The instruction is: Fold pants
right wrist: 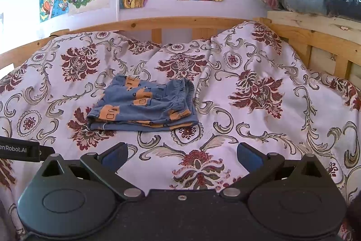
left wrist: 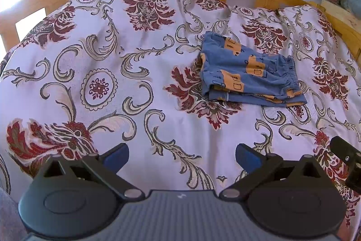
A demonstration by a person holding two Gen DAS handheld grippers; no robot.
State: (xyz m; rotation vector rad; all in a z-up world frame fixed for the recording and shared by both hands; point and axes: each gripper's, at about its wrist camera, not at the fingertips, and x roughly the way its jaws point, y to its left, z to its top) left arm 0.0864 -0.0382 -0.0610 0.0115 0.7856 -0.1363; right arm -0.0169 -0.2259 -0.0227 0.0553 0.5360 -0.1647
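1. Two grippers, both empty: your left gripper (left wrist: 182,156) hangs over bare bedspread (left wrist: 101,60) with its blue fingers (left wrist: 117,156) spread wide, holding nothing.
2. From that left gripper the pants (left wrist: 250,70) lie ahead and off to the right, well apart from the fingertips. They rest on the bedspread as a compact, layered bundle, so the fold looks largely done.
3. The bundle's long axis runs across your view, left to right, with the gathered waistband (left wrist: 291,72) at its right end and the stacked folded edges facing you.
4. Your right gripper (right wrist: 182,156) is likewise spread open and empty, over the bedspread (right wrist: 259,128).
5. From the right gripper the pants (right wrist: 144,105) sit ahead and a little left, nearer than they are to the left one, yet not touching.
6. If the near edge needs tidying, the right gripper looks the better placed: a short reach forward and left.
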